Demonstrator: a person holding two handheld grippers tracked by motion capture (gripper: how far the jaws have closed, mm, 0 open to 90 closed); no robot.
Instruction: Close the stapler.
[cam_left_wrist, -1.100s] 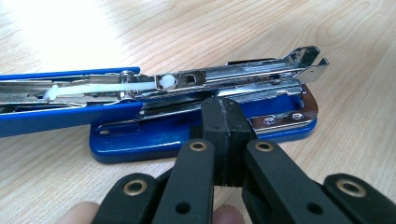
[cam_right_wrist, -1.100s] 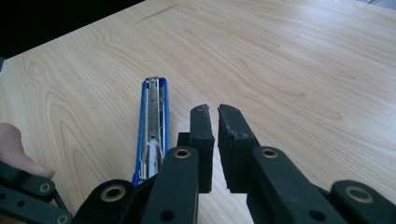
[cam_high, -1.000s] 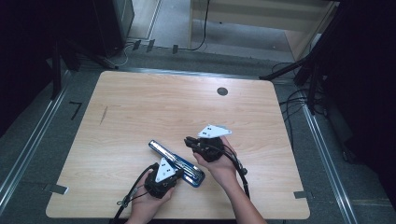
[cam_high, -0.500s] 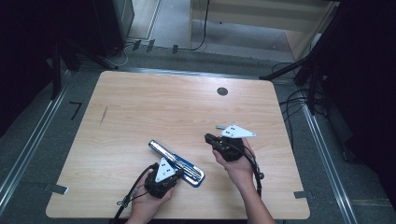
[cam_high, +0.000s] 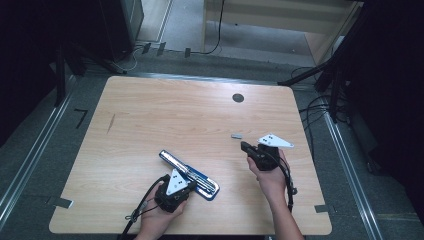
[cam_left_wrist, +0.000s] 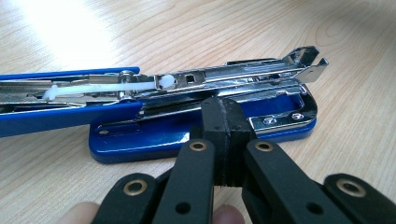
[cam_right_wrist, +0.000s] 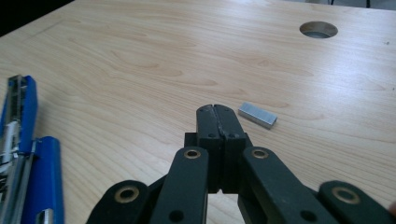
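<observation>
1. Left gripper (cam_high: 186, 186) — near edge of the table (cam_high: 150, 115), left of centre. Jaws closed pad to pad, nothing between them; tips rest against the base of the stapler. Position unchanged over the last second.

2. Stapler (cam_high: 189, 174) — blue, hinged open, lying diagonally just ahead of the left gripper. In the left gripper view the chrome staple magazine (cam_left_wrist: 243, 77) stands raised and exposed above the blue base (cam_left_wrist: 201, 135), its white pusher drawn back. Judged ready for loading.

3. Strip of staples (cam_high: 236, 135) — small grey block, flat on the wood, right of the stapler and well apart from it. In the right gripper view it lies just beyond the jaw tips, slightly to one side, untouched.

4. Right gripper (cam_high: 246, 146) — a second ago beside the stapler; it has since swung away to the right and now points at the strip. Jaws fully closed, holding nothing. Judgement: the work has turned from opening the stapler to fetching staples; the jaws must part before they can take the strip.

5. Cable hole (cam_high: 238, 98) — round, far side of table.
</observation>
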